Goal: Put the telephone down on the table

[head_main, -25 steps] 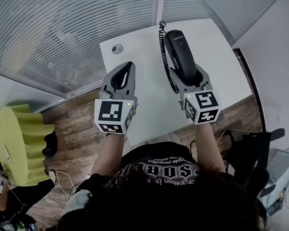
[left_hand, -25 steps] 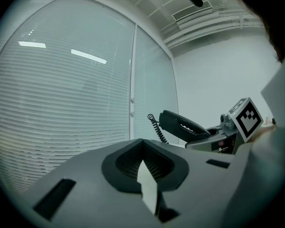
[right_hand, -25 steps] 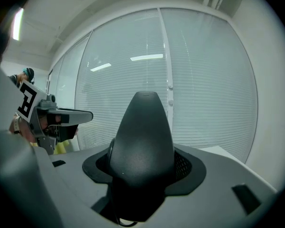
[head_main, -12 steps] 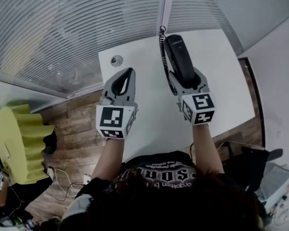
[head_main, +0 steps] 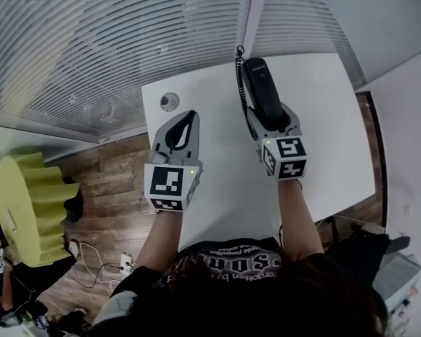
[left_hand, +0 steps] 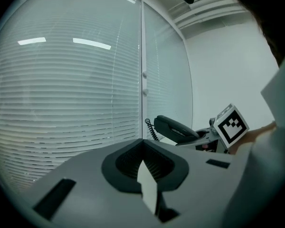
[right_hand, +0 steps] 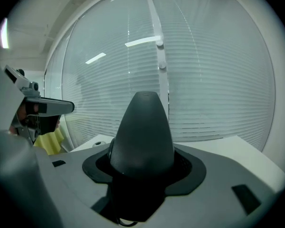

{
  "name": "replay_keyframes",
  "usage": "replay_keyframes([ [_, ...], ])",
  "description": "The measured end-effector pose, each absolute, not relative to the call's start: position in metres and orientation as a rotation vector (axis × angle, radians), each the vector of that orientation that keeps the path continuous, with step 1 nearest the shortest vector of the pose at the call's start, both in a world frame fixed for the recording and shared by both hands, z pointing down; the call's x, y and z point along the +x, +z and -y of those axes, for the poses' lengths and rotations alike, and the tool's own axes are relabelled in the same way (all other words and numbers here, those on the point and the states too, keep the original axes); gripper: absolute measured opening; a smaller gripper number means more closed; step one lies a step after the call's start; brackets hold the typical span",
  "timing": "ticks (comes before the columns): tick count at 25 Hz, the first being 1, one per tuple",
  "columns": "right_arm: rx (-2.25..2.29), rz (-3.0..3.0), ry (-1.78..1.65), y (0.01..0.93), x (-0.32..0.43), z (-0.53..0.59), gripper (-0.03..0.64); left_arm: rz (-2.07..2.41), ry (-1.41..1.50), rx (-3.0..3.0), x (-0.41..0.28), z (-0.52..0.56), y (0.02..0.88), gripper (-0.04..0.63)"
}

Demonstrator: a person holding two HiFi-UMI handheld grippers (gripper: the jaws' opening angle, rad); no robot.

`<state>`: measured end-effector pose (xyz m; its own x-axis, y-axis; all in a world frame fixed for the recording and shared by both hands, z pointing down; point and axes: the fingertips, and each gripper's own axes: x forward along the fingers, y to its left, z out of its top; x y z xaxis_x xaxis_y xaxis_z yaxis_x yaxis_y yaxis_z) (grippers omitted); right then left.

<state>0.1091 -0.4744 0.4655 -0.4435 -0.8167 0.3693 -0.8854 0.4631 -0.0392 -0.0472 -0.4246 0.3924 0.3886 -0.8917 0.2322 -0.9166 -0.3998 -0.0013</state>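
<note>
Telephone (head_main: 263,93) hangs above the white tabletop (head_main: 330,139), its lower end clamped in your right gripper (head_main: 270,116); your left gripper (head_main: 186,118) sits beside it, closed on nothing. Expect a light, rigid, slick plastic shell. A hold nearer its middle would likely balance better, and the coiled cord (head_main: 240,83) may tug.

The left hand-held gripper (head_main: 190,115) and right hand-held gripper (head_main: 272,115) are pale grey shells with black ribbed jaw linings; the left cube (head_main: 170,186) and right cube (head_main: 284,158) are white with black square markers, each with a small green light (head_main: 189,171); the person wears a black T-shirt (head_main: 231,262) with pale lettering.
</note>
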Motion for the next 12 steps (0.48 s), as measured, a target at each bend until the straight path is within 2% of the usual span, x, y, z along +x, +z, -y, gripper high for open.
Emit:
replay_keyframes([
  [12,1.467,2.298,0.448,0.533,0.119,0.511,0.273,1.615,0.357,2.452,-0.051,0.445,0.424,0.003],
])
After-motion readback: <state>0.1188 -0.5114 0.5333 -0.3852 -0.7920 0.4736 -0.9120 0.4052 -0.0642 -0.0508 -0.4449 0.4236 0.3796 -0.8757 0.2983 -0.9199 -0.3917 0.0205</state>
